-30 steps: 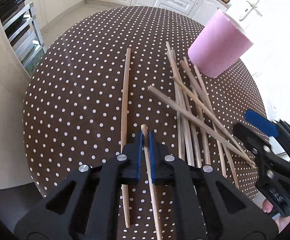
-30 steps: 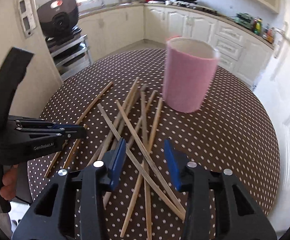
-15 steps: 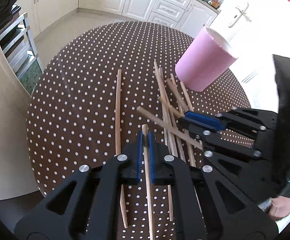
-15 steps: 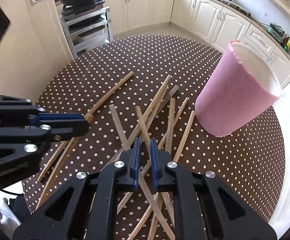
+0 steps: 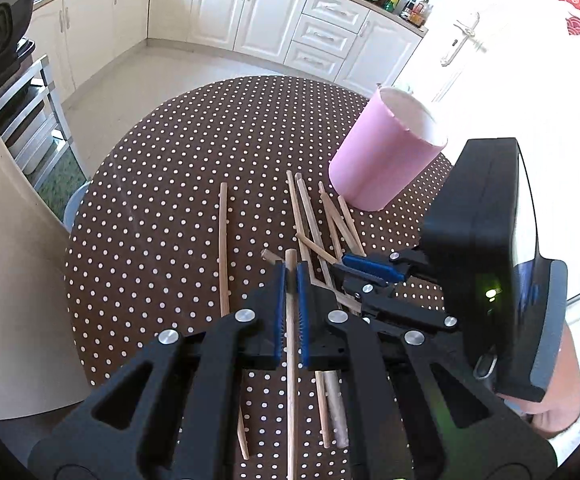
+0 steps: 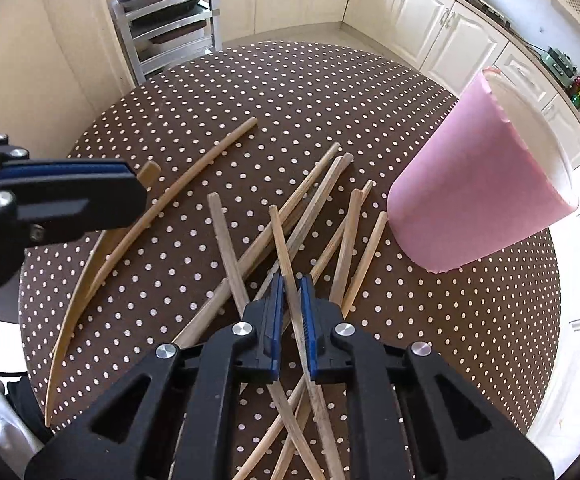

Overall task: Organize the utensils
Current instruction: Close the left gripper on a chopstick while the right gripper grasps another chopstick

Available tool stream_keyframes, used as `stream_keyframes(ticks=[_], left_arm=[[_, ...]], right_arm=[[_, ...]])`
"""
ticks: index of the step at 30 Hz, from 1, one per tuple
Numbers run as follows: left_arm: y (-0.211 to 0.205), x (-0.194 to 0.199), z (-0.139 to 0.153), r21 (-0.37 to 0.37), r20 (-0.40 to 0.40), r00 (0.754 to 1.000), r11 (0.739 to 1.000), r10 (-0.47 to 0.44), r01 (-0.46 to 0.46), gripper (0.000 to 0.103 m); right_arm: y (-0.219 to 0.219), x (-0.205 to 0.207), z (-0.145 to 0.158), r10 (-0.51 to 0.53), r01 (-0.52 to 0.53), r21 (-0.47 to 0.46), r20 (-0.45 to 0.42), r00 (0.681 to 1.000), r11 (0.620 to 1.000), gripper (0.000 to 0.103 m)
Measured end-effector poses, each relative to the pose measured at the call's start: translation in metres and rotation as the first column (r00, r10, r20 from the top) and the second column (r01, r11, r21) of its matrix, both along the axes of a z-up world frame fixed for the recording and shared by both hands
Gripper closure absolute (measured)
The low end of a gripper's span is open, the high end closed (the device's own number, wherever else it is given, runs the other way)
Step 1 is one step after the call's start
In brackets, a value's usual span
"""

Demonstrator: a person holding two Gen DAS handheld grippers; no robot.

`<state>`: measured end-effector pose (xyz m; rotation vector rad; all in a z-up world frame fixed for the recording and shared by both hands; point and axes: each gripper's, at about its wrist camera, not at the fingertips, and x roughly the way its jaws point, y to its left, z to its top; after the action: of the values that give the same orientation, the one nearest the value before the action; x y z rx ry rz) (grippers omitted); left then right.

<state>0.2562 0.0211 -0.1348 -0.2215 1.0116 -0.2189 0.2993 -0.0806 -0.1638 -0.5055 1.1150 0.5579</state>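
Both grippers have risen since a second ago, each with a chopstick now clamped between closed jaws. At the left of the right wrist view lies a curved stick (image 6: 177, 192) on the dotted table (image 6: 290, 92). Centre frame, the left gripper (image 5: 290, 280) pinches one chopstick (image 5: 291, 360); the right gripper (image 6: 291, 292) pinches another (image 6: 283, 248) above the loose pile (image 6: 314, 200). At the right stands the pink cup (image 6: 478, 200).
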Motion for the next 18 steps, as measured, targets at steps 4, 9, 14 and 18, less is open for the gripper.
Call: stream_keyframes(ticks=[4, 9, 14, 18], left_arm=[[-0.004, 0.002, 0.007, 0.006, 0.011, 1.0, 1.0, -0.01, 0.01, 0.097], [-0.007, -0.004, 0.034, -0.006, 0.066, 0.997, 0.999, -0.038, 0.039, 0.097], [-0.018, -0.009, 0.07, -0.033, 0.134, 0.987, 0.994, -0.094, 0.1, 0.097], [-0.028, -0.011, 0.101, -0.029, 0.195, 0.973, 0.99, -0.126, 0.135, 0.097]], right_arm=[[-0.004, -0.003, 0.008, -0.016, 0.015, 0.048, 0.025, 1.0, 0.999, 0.098], [-0.025, -0.012, 0.047, -0.06, 0.049, 0.171, 0.065, 0.996, 0.984, 0.098], [-0.047, -0.024, 0.094, -0.105, 0.06, 0.274, 0.152, 0.983, 0.96, 0.098], [-0.063, -0.038, 0.129, -0.153, 0.063, 0.347, 0.239, 0.959, 0.936, 0.098]])
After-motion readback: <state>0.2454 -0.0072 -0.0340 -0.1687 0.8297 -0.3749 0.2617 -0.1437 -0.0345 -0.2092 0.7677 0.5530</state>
